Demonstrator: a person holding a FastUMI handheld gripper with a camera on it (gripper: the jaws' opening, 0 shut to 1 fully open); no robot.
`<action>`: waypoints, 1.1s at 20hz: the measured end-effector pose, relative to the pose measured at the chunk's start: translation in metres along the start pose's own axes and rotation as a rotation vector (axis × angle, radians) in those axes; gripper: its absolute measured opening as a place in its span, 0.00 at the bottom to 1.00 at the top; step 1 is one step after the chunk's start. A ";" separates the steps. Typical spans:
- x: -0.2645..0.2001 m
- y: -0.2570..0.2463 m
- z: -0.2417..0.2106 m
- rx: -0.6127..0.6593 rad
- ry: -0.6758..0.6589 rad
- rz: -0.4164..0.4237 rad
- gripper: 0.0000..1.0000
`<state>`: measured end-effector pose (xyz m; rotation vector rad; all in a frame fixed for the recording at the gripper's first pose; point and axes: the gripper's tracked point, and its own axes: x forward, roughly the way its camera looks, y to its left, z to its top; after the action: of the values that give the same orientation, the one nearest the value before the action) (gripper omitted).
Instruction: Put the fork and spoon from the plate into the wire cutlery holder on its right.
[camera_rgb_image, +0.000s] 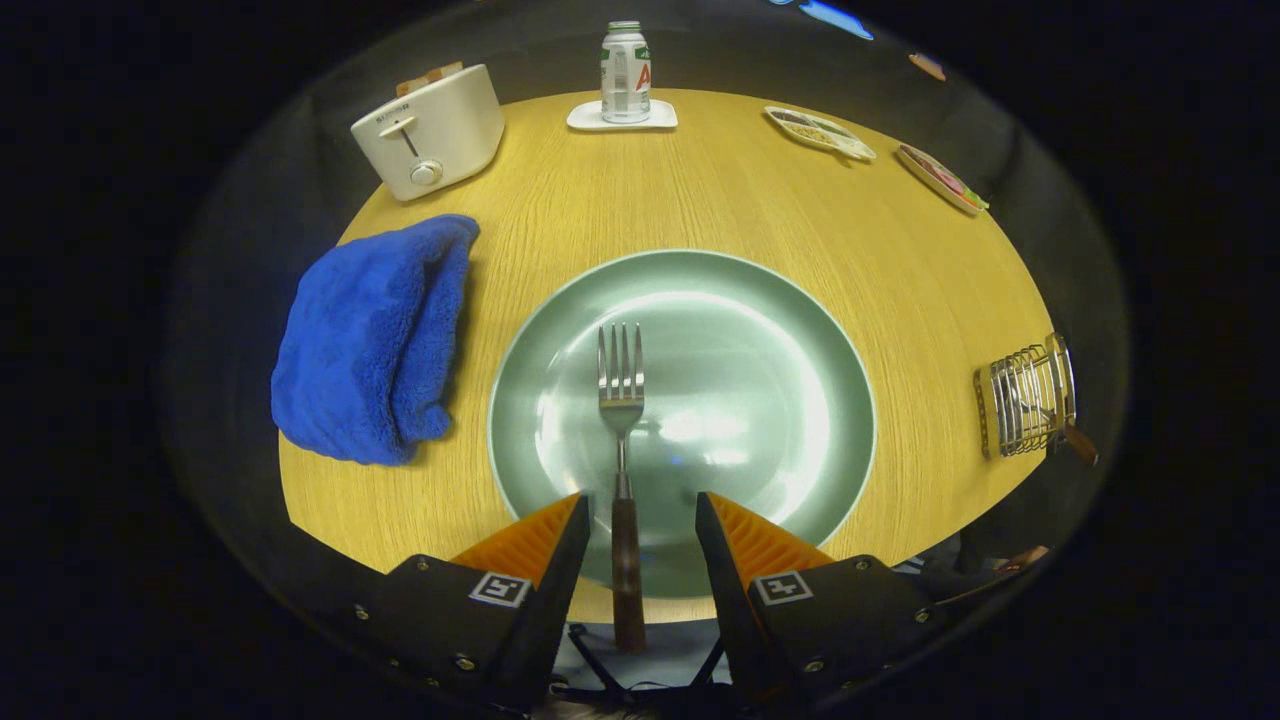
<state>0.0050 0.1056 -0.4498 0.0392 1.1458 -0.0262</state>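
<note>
A metal fork (620, 400) with a brown handle lies on the pale green plate (760, 330), tines pointing away from me. Its handle runs over the plate's near rim and passes between my fingers. My gripper (640, 497) is open, one finger on each side of the handle, neither touching it and the handle nearer the left finger. The wire cutlery holder (1025, 400) stands at the table's right edge, well to the right of the plate. A brown handle end (1080, 443) pokes out of it.
A folded blue towel (370, 340) lies left of the plate. A white toaster (430, 130) stands at the far left, a can (625, 72) on a white coaster at the far middle. Two small dishes (820, 132) (942, 178) sit at the far right. The round wooden table (900, 260) ends close behind the holder.
</note>
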 end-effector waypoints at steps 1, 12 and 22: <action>-0.002 -0.001 -0.002 -0.002 0.007 -0.004 0.67; -0.001 0.001 0.008 -0.012 -0.049 0.027 0.04; -0.047 -0.046 0.056 0.121 -0.193 -0.051 0.05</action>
<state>0.0343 0.0575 -0.3846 0.1127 0.9514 -0.1418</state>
